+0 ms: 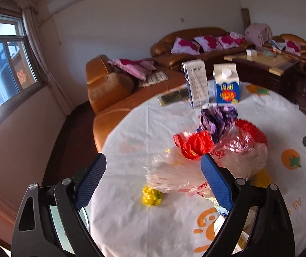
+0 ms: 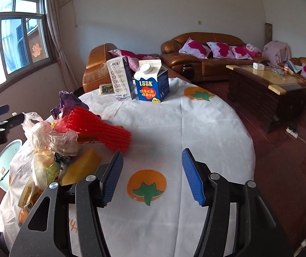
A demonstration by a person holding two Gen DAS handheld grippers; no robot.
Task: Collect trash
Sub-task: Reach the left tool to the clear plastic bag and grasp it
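- Both pairs of jaws stand spread wide and grasp nothing: the left gripper (image 1: pixel 154 161) hangs over the near-left edge of the round table (image 2: pixel 174 128), and the right gripper (image 2: pixel 153 154) hangs over bare tablecloth with an orange fruit print (image 2: pixel 146 187) between its fingers.
- From the left wrist camera, the trash heap sits at about 1 o'clock from the gripper; the right-hand blue pad (image 1: pixel 216 182) overlaps a crumpled clear plastic bag (image 1: pixel 178 173), though whether it touches the bag I cannot tell, as that frame is blurred.
- On the heap lie a red foam fruit net (image 2: pixel 100 129), a purple wrapper (image 2: pixel 67 105) behind it, and a yellow block (image 2: pixel 82 167) at its near side.
- A small yellow crumpled wrapper (image 1: pixel 151 197) lies apart from the heap at 6 o'clock of the bag.
- At 12 o'clock on the far side of the table stand two upright cartons, just beside each other: a white milk carton (image 2: pixel 121 78) and a blue "LOOK" carton (image 2: pixel 151 81) with a white screw cap.
- A flat dark packet (image 1: pixel 172 96) lies at 9 o'clock of the white carton.
- Beyond the table is a brown leather sofa (image 2: pixel 202 49) with pink cushions.
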